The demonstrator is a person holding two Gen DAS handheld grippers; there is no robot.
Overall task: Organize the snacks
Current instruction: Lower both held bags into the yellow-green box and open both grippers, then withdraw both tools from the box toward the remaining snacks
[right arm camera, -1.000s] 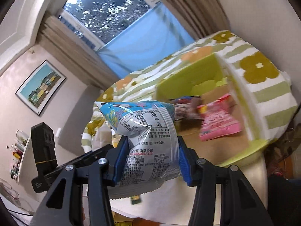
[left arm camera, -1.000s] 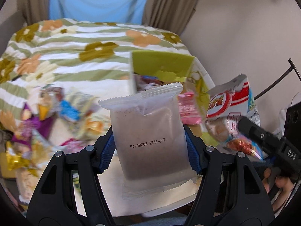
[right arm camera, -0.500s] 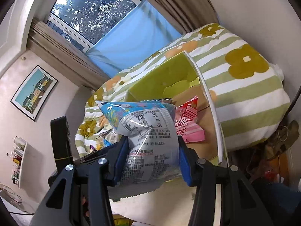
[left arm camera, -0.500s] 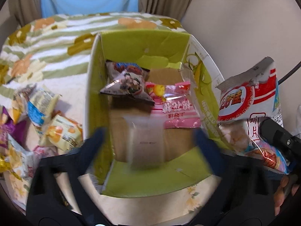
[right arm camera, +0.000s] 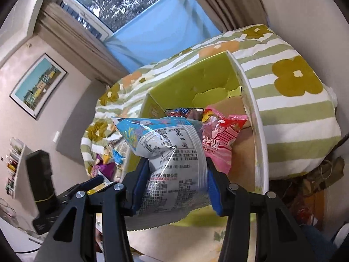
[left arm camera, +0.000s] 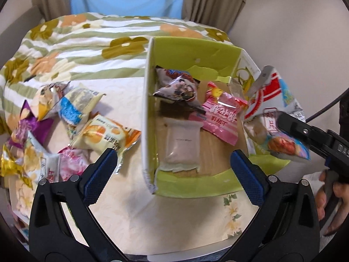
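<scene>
A green-lined cardboard box (left arm camera: pixel 150 113) stands on the table. Inside lie a pale translucent packet (left arm camera: pixel 182 145), a pink packet (left arm camera: pixel 220 118) and a dark cartoon-printed packet (left arm camera: pixel 178 87). My left gripper (left arm camera: pixel 173 170) is open and empty, just in front of the box's near wall. My right gripper (right arm camera: pixel 174 185) is shut on a blue-and-white snack bag (right arm camera: pixel 170 159), held at the box's right side; the bag also shows in the left wrist view (left arm camera: pixel 277 118). The box (right arm camera: pixel 196 83) and pink packet (right arm camera: pixel 220 139) show behind the bag.
A pile of loose snack packets (left arm camera: pixel 65 126) lies on the table left of the box. A flowered green-striped bedspread (left arm camera: pixel 87 41) lies behind. A wall is close on the right. The person's hand (left arm camera: pixel 331 198) holds the right gripper's handle.
My left gripper opened and let go of the pale packet, which now lies in the box. My right gripper moved closer to the box with its bag.
</scene>
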